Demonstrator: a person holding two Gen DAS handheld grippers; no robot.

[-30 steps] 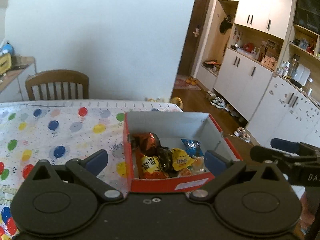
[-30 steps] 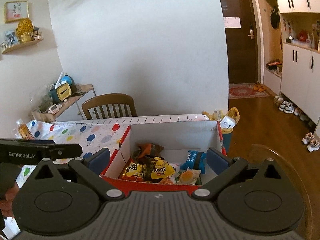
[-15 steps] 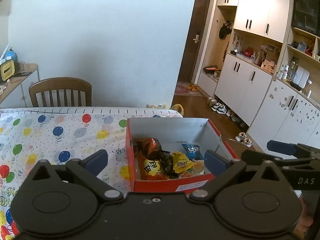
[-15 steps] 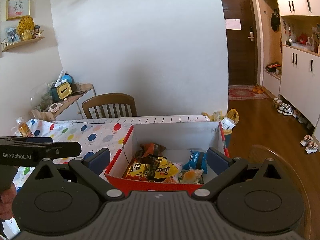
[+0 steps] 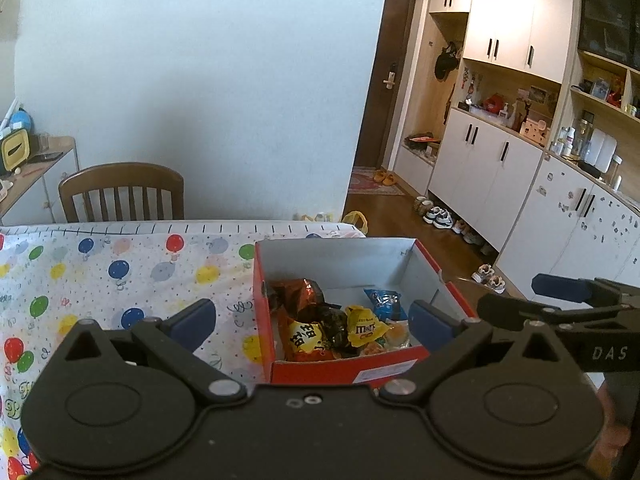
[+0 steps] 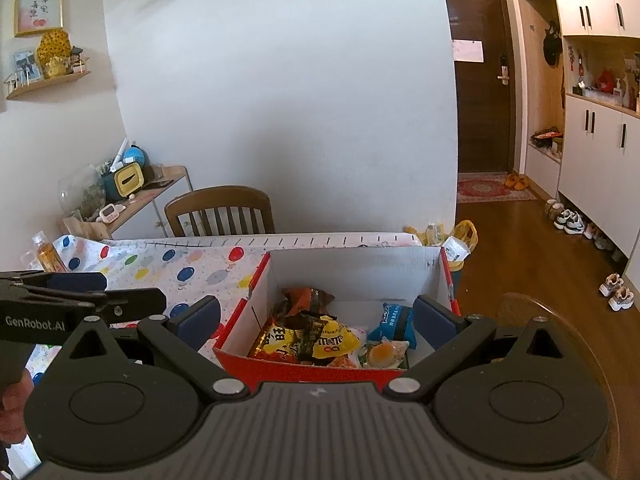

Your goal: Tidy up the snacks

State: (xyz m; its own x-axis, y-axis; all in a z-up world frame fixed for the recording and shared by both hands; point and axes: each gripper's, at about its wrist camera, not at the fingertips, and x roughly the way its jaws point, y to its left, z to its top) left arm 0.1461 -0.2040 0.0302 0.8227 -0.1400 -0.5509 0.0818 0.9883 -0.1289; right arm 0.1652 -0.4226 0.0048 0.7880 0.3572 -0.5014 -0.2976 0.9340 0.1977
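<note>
Both grippers, left gripper (image 5: 312,318) and right gripper (image 6: 316,316), are hovering spread and empty before the red shoebox (image 6: 320,370) on the balloon-print tabletop (image 5: 120,272), where snack packets (image 6: 308,340) are lying gathered. Sorting looks nearly finished; any next move calls for reaching inside.

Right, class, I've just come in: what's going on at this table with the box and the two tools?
A person holds a pair of tongs in each hand, both open and empty, poised in front of a red box on the balloon-print tablecloth. The left tongs and right tongs touch nothing. The snacks already lie in the box: a yellow M&M's pack, an orange packet, a blue packet and others. No snack is seen outside the box.
</note>
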